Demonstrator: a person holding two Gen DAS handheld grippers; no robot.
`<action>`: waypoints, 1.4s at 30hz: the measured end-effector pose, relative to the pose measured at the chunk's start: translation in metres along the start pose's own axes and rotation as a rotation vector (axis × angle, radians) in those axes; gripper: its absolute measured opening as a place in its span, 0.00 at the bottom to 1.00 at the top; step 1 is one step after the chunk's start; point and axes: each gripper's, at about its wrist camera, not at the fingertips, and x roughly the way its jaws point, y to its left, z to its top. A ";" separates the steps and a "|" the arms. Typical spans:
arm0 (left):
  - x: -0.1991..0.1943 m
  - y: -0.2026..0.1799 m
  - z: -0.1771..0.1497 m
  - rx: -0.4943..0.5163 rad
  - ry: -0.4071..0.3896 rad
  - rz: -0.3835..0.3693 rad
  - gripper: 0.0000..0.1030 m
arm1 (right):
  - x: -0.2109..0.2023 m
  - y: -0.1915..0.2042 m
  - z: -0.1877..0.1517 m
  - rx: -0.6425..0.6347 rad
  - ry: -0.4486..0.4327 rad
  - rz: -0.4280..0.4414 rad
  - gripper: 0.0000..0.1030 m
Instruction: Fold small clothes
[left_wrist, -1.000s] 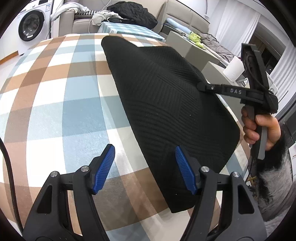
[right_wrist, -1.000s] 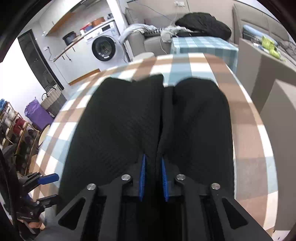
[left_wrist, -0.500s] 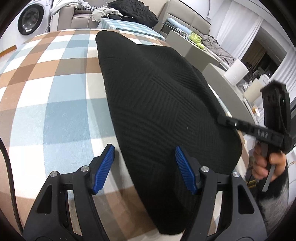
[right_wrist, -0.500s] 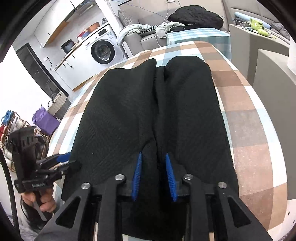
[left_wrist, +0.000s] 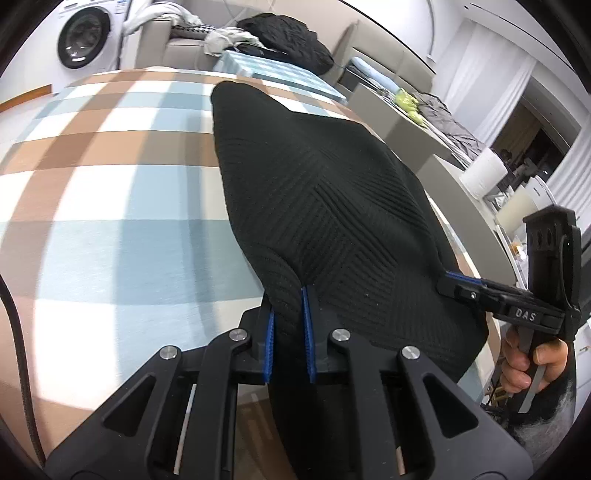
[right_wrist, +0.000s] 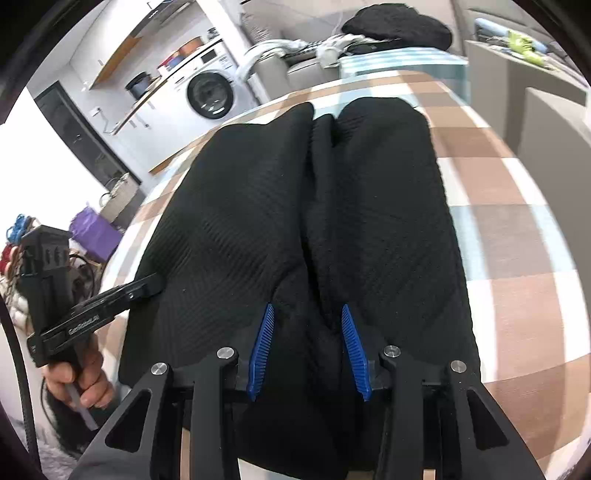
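A black ribbed knit garment (left_wrist: 332, 206) lies flat on the checked tablecloth (left_wrist: 110, 206), its two halves meeting along a centre crease (right_wrist: 314, 206). My left gripper (left_wrist: 288, 306) is at the garment's near left edge. Its jaws are closing, and the blue pads (left_wrist: 269, 343) pinch a raised ridge of the knit. My right gripper (right_wrist: 307, 310) hovers over the near end of the crease. Its jaws are opening and the pads (right_wrist: 260, 354) stand apart with cloth below them, not pressed. Each gripper shows in the other's view: the left gripper (right_wrist: 151, 284) and the right gripper (left_wrist: 454, 280).
The table's edge runs close behind both grippers and along the garment's right side. Beyond it stand a grey block (left_wrist: 406, 125), a paper roll (left_wrist: 484, 173), a sofa piled with clothes (left_wrist: 284, 37) and a washing machine (left_wrist: 83, 37). A purple bag (right_wrist: 96, 236) sits on the floor.
The left jaws went from wide open to closed on the garment's edge. The right jaws spread apart off the centre crease, and that gripper slid back toward the near edge.
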 end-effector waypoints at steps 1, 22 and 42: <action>-0.006 0.007 -0.002 -0.012 -0.005 0.009 0.10 | 0.002 0.005 -0.001 -0.009 0.006 0.014 0.38; -0.057 0.053 -0.016 -0.089 -0.031 0.084 0.14 | 0.066 0.039 0.101 0.052 -0.097 0.030 0.21; -0.042 0.022 0.043 0.048 -0.119 0.054 0.14 | 0.032 0.075 0.091 -0.093 -0.123 0.060 0.18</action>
